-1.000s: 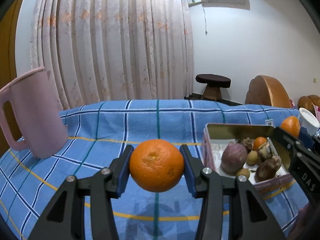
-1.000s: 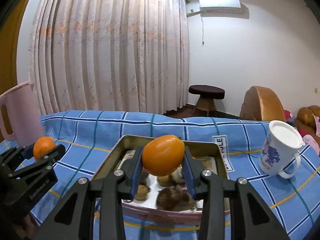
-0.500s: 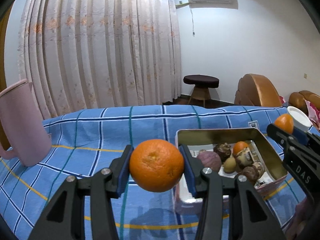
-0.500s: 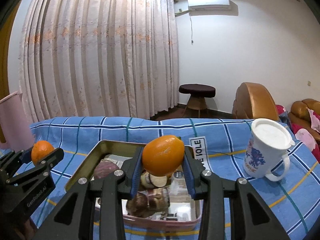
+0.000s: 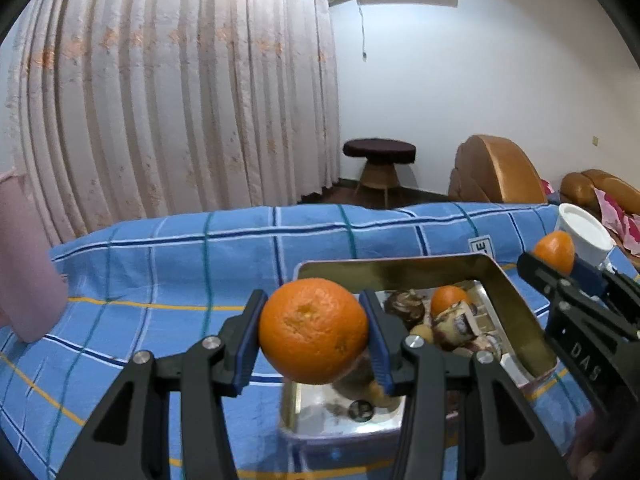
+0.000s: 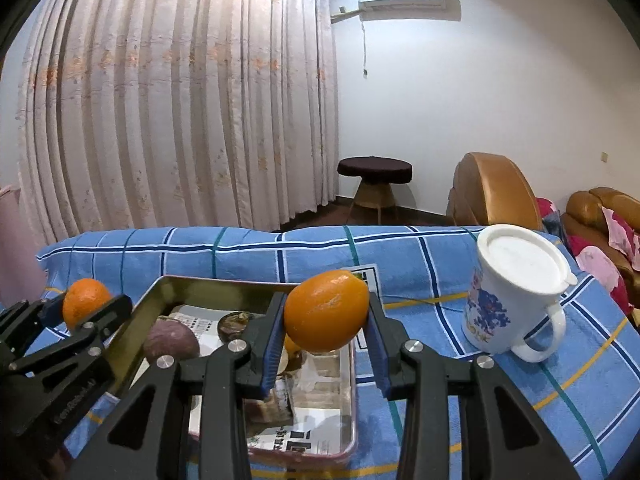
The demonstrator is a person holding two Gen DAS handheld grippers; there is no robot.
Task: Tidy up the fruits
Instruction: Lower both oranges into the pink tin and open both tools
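My left gripper (image 5: 314, 332) is shut on a round orange (image 5: 313, 330) and holds it above the near left corner of a metal tin (image 5: 516, 300). My right gripper (image 6: 324, 320) is shut on an oval orange (image 6: 326, 311) above the tin's right side (image 6: 353, 384). The tin holds several fruits, among them a small orange (image 5: 447, 298) and a purple one (image 6: 171, 343). Each gripper also shows in the other's view, the right one (image 5: 554, 258) and the left one (image 6: 86, 308).
A blue checked cloth (image 5: 200, 256) covers the table. A white mug with a lid (image 6: 516, 292) stands right of the tin. A pink jug (image 5: 28, 264) stands at the far left. Curtains, a stool and brown sofas lie beyond the table.
My left gripper has moved right with its orange, from over the cloth to over the tin's left corner. My right gripper has shifted right over the tin's right side.
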